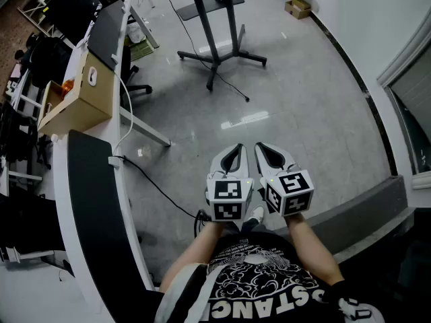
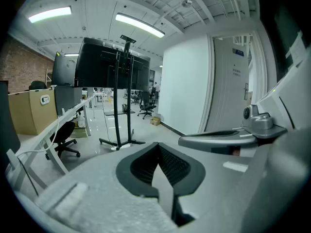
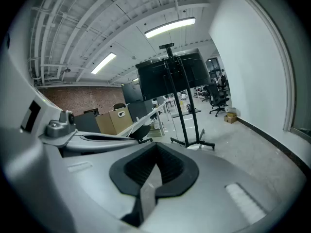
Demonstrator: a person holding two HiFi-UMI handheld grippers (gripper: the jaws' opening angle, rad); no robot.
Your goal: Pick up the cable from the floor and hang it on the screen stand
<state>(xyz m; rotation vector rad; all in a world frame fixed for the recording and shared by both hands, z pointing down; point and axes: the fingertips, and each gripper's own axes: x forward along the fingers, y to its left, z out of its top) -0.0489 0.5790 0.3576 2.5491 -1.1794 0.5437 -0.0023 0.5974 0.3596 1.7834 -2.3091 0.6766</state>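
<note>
Both clenched and empty, left claw [image 1: 231,159] and right claw [image 1: 275,157] point toward the screen stand [image 1: 217,58], well short of it; presumably readied for the cable [image 1: 232,87] at its base.

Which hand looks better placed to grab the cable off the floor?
Left, probably: the black cable lies on the floor to the side of the left gripper; the right gripper is farther from it. Both are shut and empty.

Head view faces down, gripper views forward — all share the screen stand [image 1: 217,60].
</note>
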